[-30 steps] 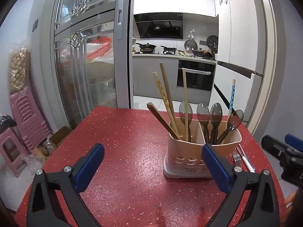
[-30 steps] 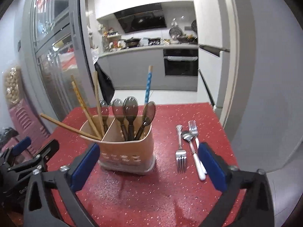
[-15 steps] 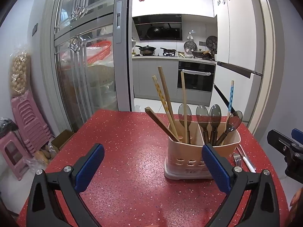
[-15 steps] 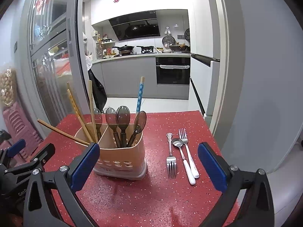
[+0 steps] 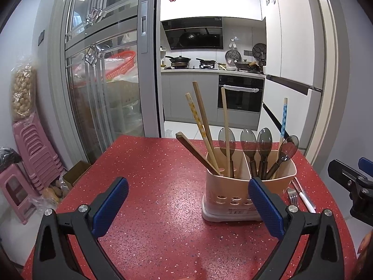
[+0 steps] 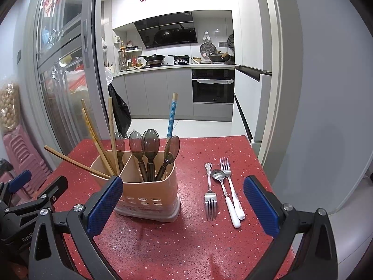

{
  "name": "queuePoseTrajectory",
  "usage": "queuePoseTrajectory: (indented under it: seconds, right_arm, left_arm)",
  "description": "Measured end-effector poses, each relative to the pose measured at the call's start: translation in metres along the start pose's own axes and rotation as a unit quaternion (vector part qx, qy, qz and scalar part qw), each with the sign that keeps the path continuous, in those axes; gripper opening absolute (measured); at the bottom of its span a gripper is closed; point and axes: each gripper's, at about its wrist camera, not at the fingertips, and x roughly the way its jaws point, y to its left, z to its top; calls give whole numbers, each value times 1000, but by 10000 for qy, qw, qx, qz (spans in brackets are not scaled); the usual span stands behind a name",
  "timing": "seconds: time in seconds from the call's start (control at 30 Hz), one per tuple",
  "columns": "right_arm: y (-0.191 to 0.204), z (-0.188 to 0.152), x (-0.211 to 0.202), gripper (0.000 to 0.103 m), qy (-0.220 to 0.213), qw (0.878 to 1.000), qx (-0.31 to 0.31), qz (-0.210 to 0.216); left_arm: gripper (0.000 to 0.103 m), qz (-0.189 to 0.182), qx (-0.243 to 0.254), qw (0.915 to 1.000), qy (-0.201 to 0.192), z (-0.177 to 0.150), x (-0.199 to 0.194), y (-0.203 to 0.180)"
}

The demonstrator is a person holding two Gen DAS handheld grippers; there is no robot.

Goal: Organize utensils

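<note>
A beige two-compartment utensil holder (image 5: 247,193) (image 6: 149,198) stands on the red speckled table (image 5: 151,186). Its left side holds wooden chopsticks (image 5: 202,126) (image 6: 98,137); its right side holds dark translucent spoons (image 5: 263,144) (image 6: 149,144) and a blue patterned chopstick (image 6: 172,114). To the holder's right two metal forks (image 6: 209,193) and a white-handled spoon (image 6: 226,196) lie flat on the table. My left gripper (image 5: 186,205) is open and empty, near the holder's left front. My right gripper (image 6: 183,203) is open and empty, in front of the holder and the loose cutlery.
The table's far edge faces a kitchen doorway with a sliding glass door (image 5: 105,81) on the left. Pink stools (image 5: 28,154) stand on the floor at the left. A grey wall (image 6: 326,116) runs along the table's right edge.
Both grippers have drawn back and risen a little, so the holder and cutlery sit slightly farther away. Both stay open and empty.
</note>
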Motion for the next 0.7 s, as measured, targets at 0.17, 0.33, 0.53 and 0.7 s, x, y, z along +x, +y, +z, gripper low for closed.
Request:
queuePoseTrajectory:
  seconds: [0.17,0.33,0.53,0.7]
  right_arm:
    - [0,0,1,103,1,10000,2,-7]
    - [-1,0,1,103,8,10000,20,6]
    - [-1,-1,1,103,10,10000,12,10]
    - [-1,0,1,103,17,10000,12,17]
  left_arm:
    - [103,-13,6,10000,11,1,0,-1]
    - [103,-18,13,10000,-3,3,0,0]
    - [103,-10,17,10000,-1,3,0,-1]
    - [103,-11,2,10000,-3,4,-1,0]
